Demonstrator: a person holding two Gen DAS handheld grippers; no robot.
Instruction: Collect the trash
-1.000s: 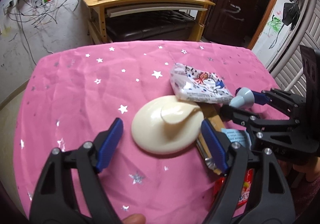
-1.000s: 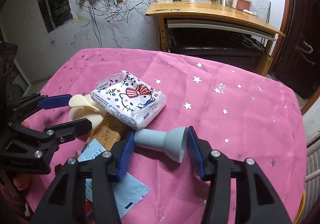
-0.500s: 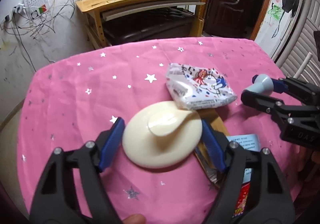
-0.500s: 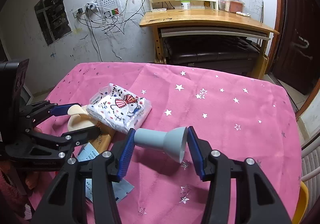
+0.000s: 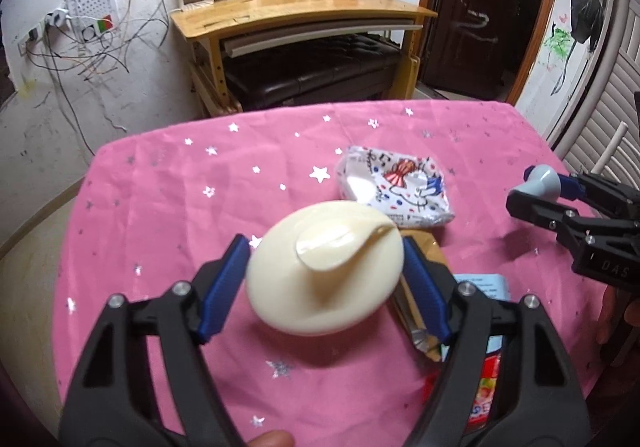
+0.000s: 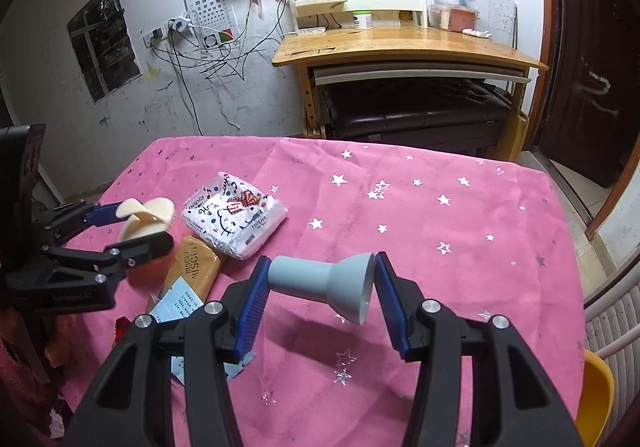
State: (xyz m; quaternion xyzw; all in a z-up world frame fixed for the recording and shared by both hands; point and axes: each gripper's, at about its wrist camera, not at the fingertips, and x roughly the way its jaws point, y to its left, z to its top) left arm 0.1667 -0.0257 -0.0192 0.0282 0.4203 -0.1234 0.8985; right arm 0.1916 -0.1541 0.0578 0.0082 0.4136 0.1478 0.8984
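My left hand-held gripper [image 5: 324, 279] pinches the cream disc [image 5: 325, 267] by its rim, and it looks lifted off the cloth, though the blur makes me unsure. My right hand-held gripper [image 6: 318, 285] grips the grey funnel [image 6: 323, 284] end to end, clear of the desk [image 6: 460, 231]. So two pieces are picked up, but I see no bin in either view, so nothing is put away yet.

Still lying on the desk: the tissue pack [image 6: 234, 214] at 12 o'clock from the disc, touching the biscuit wrapper [image 6: 194, 269] below it, then the blue slip [image 6: 176, 299] and a red packet [image 5: 482, 391] near the edge at 5 o'clock.

From the funnel, the pink cloth is bare from 12 to 3 o'clock, so there is room to swing that way. The desk's edge runs close at 3 o'clock, with a yellow seat [image 6: 596, 387] beyond it at 4.
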